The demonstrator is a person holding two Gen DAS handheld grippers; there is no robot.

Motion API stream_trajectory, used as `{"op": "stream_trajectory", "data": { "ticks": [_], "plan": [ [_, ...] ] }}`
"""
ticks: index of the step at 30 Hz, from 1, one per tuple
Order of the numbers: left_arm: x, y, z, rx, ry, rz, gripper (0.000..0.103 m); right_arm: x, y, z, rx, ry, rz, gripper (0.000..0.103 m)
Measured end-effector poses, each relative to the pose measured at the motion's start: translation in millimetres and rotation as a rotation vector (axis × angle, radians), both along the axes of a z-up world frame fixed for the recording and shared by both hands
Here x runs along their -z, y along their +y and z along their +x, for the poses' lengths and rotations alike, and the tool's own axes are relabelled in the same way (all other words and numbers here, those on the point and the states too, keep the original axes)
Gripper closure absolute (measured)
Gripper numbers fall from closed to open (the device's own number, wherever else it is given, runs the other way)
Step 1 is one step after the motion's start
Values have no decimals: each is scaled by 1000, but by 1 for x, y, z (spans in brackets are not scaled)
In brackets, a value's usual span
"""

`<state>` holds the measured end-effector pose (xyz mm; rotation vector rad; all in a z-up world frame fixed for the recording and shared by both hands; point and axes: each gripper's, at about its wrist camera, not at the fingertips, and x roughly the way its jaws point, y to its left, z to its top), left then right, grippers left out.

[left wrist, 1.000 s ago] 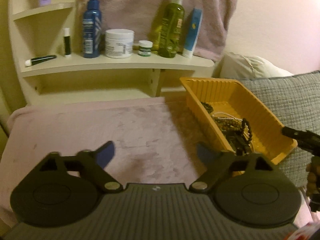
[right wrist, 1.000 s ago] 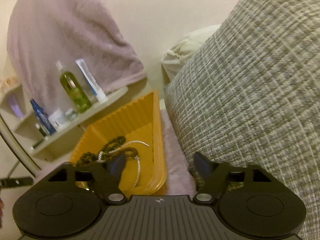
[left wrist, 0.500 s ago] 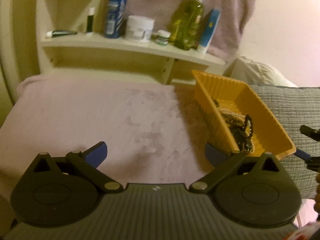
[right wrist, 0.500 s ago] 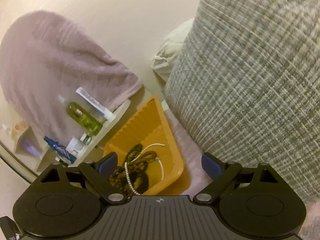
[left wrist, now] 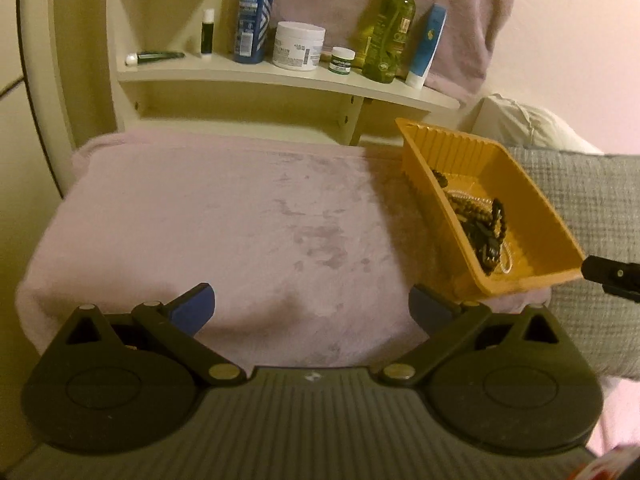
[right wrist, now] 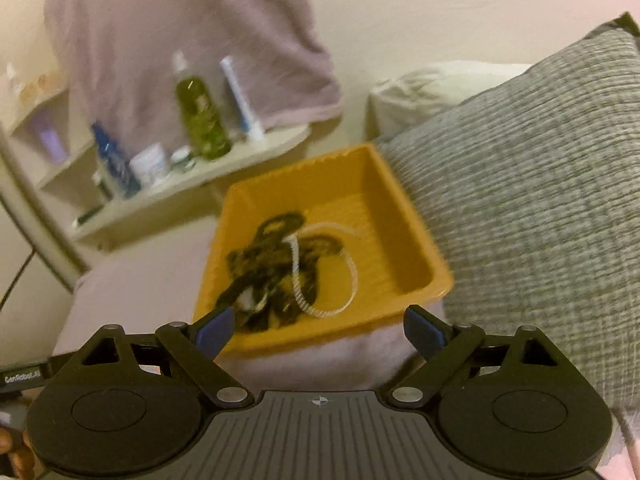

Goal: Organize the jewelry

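I am holding my left gripper (left wrist: 312, 306) low over the pale pink plush blanket (left wrist: 224, 232), its blue-tipped jaws spread wide and gripping nothing. Off to its right the ribbed rectangular yellow plastic tray (left wrist: 536, 216) is sitting on the blanket's edge, pressed against the grey woven cushion (left wrist: 592, 208). Inside the tray a tangle of dark beaded necklaces (left wrist: 482, 230) is lying along the left wall, with a thin pale chain looped among them.

I am pointing my right gripper (right wrist: 318, 328) at the same tray (right wrist: 400, 200) from its near end; its jaws are also standing wide apart and empty, the left tip sitting just in front of the tray's near rim. This view is blurred, but I am seeing the dark necklaces (right wrist: 272, 248) heaped in the left half of the tray and the pale looped chain (right wrist: 340, 268) curling toward the middle.

Behind the blanket a cream shelf (left wrist: 280, 76) is carrying a blue spray bottle (left wrist: 254, 20), a white tub (left wrist: 299, 46), a small green-labelled jar (left wrist: 341, 60), a green pump bottle (left wrist: 388, 36) and a white and blue tube (left wrist: 426, 46).
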<state>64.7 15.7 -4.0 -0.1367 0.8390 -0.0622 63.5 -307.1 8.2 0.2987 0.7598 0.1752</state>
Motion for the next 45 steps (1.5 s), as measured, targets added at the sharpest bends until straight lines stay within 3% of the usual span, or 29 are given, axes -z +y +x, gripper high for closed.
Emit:
{"op": "stream_trajectory", "data": {
  "ticks": [8,15,45],
  "plan": [
    [-12,-6,-23,-60,6,66,1,-4,34,-8,-92,32,-77,12],
    [-17,-14,-35,-46,12,95,1,-1,52,-15,-124,53,-132,12],
    [-26,-28,-56,-23,-34,113,1,-3,69,-33,-127,51,-157,12]
  ]
}}
